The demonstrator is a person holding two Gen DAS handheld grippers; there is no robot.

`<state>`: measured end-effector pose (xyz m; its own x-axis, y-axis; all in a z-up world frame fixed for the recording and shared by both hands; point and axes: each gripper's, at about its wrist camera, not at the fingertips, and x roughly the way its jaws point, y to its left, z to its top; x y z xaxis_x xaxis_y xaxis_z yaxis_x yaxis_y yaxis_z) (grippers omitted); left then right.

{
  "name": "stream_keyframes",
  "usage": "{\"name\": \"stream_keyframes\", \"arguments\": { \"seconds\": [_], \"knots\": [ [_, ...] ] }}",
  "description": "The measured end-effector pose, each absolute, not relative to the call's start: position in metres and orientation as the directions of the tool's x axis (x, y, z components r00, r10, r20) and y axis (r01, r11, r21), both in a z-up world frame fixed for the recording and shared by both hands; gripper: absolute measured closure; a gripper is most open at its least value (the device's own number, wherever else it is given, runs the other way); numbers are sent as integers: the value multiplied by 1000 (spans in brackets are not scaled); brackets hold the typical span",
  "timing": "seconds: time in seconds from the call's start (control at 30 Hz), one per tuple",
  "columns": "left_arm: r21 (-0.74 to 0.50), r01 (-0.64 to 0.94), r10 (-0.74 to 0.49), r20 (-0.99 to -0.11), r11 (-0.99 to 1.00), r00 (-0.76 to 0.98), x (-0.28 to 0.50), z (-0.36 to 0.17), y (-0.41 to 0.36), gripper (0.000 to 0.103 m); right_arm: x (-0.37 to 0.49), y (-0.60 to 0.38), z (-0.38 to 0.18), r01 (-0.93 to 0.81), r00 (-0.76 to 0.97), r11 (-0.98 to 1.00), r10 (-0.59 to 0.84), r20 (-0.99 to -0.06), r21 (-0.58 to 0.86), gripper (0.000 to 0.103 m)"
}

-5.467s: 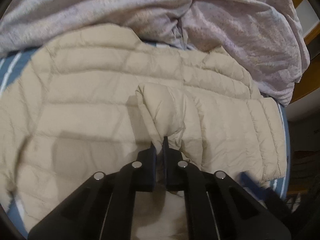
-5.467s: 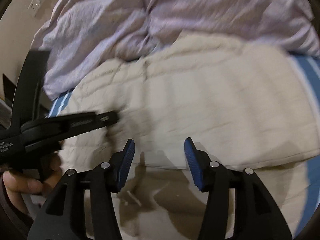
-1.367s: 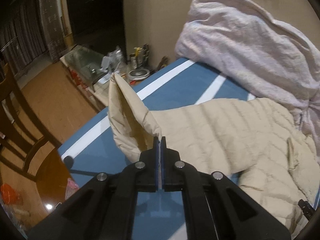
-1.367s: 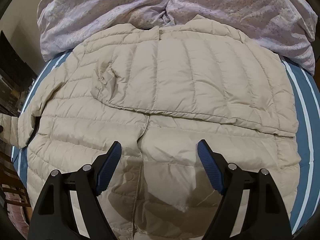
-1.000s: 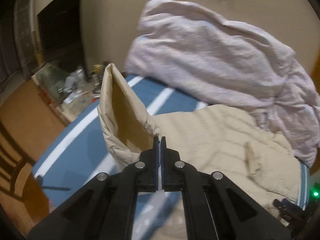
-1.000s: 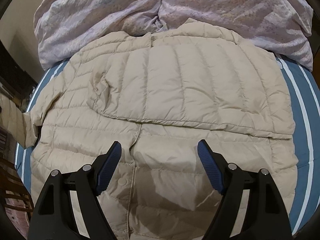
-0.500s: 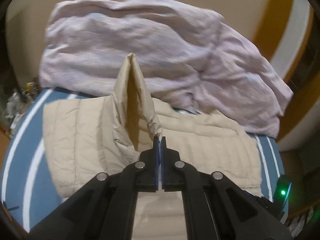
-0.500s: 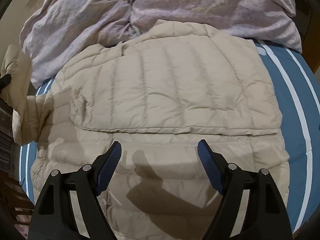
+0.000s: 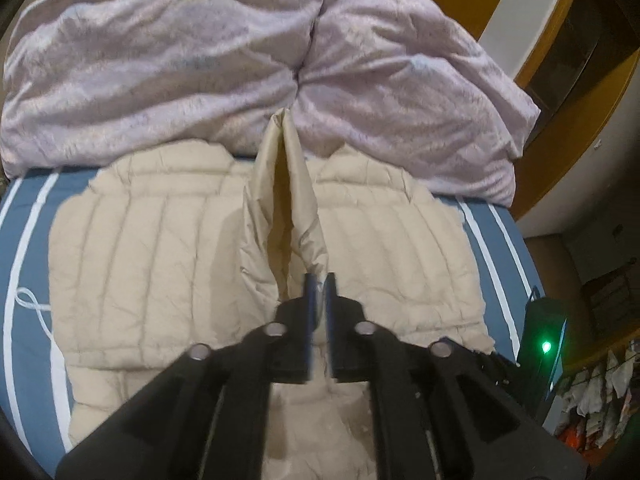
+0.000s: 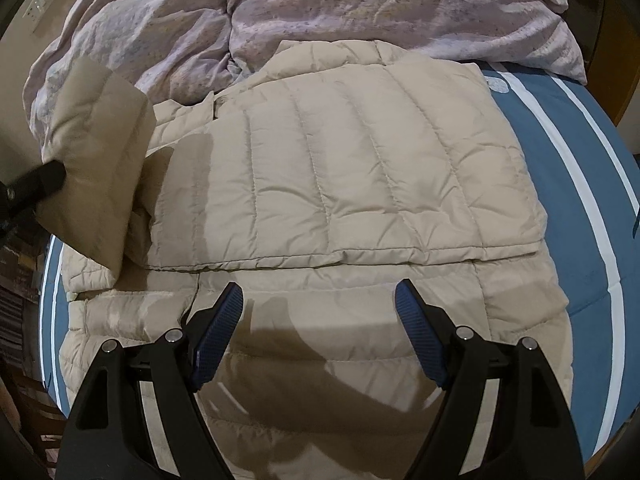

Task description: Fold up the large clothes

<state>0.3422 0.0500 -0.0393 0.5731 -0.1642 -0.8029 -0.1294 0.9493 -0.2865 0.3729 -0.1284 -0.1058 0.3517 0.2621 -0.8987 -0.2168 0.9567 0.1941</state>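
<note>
The left gripper [image 9: 319,278] has its 2 blue-padded jaws opening, a narrow gap between them, and the cuff end of the sleeve [image 9: 286,216] sits at that gap; whether the pads are pressing on the cloth cannot be told. The sleeve rises from the tips as a tall folded ridge with a dark crease down its middle, over the jacket [image 9: 160,248]. From the right wrist view the same sleeve [image 10: 94,168] hangs at the left edge, with the left gripper [image 10: 40,180] showing only as a dark tip at its cuff.

The right gripper [image 10: 318,300] is spread wide with nothing between its 2 blue pads, hovering over the lower part of the jacket [image 10: 340,184] and casting a shadow on it.

The jacket is beige and quilted, spread flat on the bed [image 10: 580,216], with 1 side already folded in across its body as a broad panel. The bed's cover is blue with white stripes running along both sides. At the far end, touching the jacket's collar, lies a crumpled pale lilac duvet [image 9: 180,72].

Beyond the bed in the left wrist view stand a beige wall and an orange-brown wooden frame [image 9: 540,44]. A dark device with a green light [image 9: 545,346] shows at the right.
</note>
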Motion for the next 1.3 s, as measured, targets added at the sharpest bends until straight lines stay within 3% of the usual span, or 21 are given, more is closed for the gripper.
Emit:
{"name": "stream_keyframes", "arguments": {
  "seconds": [0.03,0.1,0.4,0.6,0.7,0.83,0.9,1.3],
  "knots": [
    [-285,-140,-158,-806,948,570,340,-41,54,66,373,-129,-106,-216,352,957,262,-898,195,23],
    [-268,-169,-127,-810,948,573,336,-41,64,54,374,-128,-105,-216,354,957,264,-897,196,23],
    [-137,-296,41,-852,945,523,327,-52,129,53,390,-107,-92,-227,330,914,396,-857,335,24],
    [-50,-361,130,-879,931,458,320,-76,160,53,406,-93,-99,-162,269,871,492,-828,464,34],
    [-32,-376,144,-890,926,432,319,-85,168,53,410,-85,-103,-161,252,871,492,-833,465,45],
    [-16,-395,156,-904,918,398,318,-98,177,53,410,-73,-107,-193,237,883,464,-853,427,84],
    [-11,-398,160,-905,917,394,317,-100,179,53,406,-74,-101,-208,280,890,453,-847,407,93],
    [19,-406,179,-916,914,359,319,-116,187,52,387,-96,-116,-167,299,932,358,-885,321,97]
  ]
}}
